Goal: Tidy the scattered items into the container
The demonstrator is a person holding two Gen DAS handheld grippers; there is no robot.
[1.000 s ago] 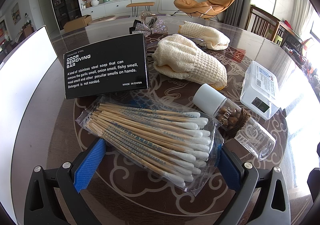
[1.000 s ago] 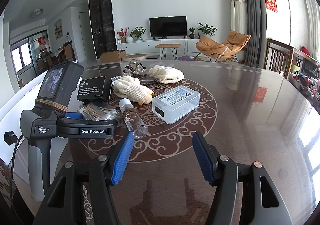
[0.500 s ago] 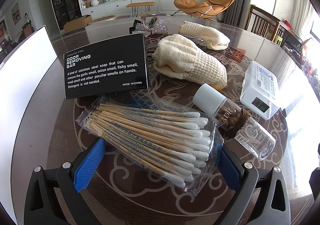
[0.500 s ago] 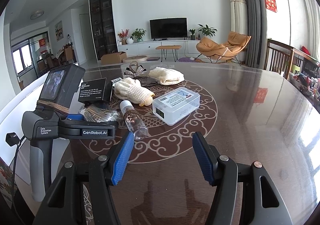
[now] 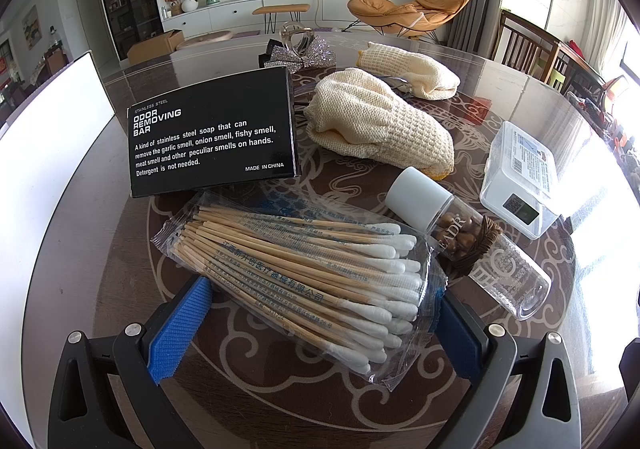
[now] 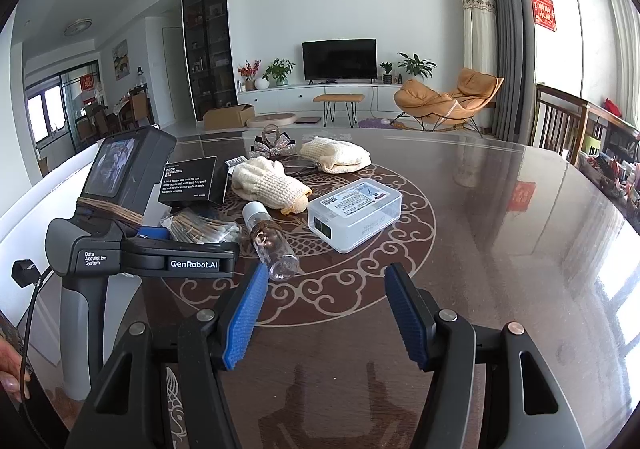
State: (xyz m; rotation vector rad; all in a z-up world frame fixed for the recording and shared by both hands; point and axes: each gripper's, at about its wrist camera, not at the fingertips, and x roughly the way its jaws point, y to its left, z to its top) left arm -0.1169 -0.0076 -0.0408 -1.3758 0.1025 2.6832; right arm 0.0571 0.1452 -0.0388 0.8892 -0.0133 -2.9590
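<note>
A clear packet of wooden cotton swabs [image 5: 304,269] lies flat on the dark patterned table [image 6: 500,249]. My left gripper [image 5: 320,289] points down at it, open, one blue pad on each side and the packet between them. The right-hand pad is partly hidden behind the plastic. My right gripper [image 6: 327,269] hovers open over bare table nearer the front, with nothing between its fingers. A tall white panel [image 5: 60,177] stands at the table's left edge; whether it is the container's wall I cannot tell.
Beyond the swabs stand a black odor-bar box [image 5: 212,137], two cream knitted mitts [image 5: 380,129], a sparkly bow [image 5: 304,55], a white-capped clear bottle [image 5: 460,233] on its side and a lidded clear plastic box [image 5: 524,177]. Wooden chairs [image 6: 560,121] line the right.
</note>
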